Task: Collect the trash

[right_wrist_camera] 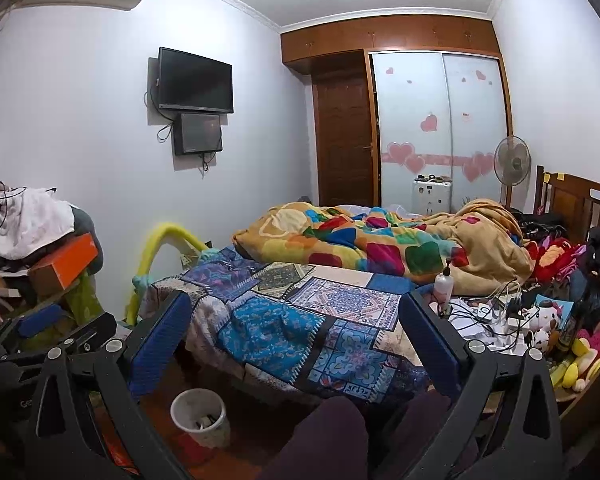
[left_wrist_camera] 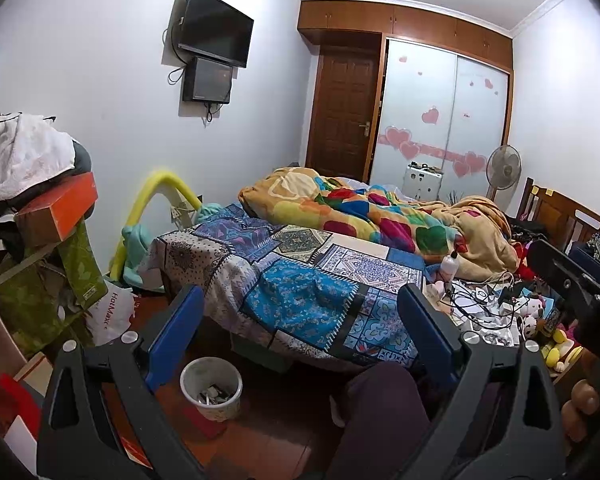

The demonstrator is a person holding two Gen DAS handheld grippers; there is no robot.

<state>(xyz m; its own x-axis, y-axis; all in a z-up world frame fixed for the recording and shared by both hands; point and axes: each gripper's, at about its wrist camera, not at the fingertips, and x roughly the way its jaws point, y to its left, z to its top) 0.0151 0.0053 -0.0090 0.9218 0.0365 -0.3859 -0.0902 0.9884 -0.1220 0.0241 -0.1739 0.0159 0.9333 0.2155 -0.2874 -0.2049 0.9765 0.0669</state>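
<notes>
Both wrist views face the bed (left_wrist_camera: 300, 280) from nearby, side by side.

White walls (right_wrist_camera: 80, 120) carry a black TV (right_wrist_camera: 195, 81) with a smaller screen (right_wrist_camera: 198, 134) below it. A bed (right_wrist_camera: 300, 312) with a patchwork cover and bright blanket (right_wrist_camera: 360, 248) fills the middle. Behind stand a wooden door (right_wrist_camera: 342, 140), heart-stickered wardrobe (right_wrist_camera: 436, 128) and fan (right_wrist_camera: 512, 160).

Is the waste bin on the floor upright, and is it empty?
Upright and not empty: the waste bin stands on its base, mouth up, with a few scraps at the bottom.
</notes>
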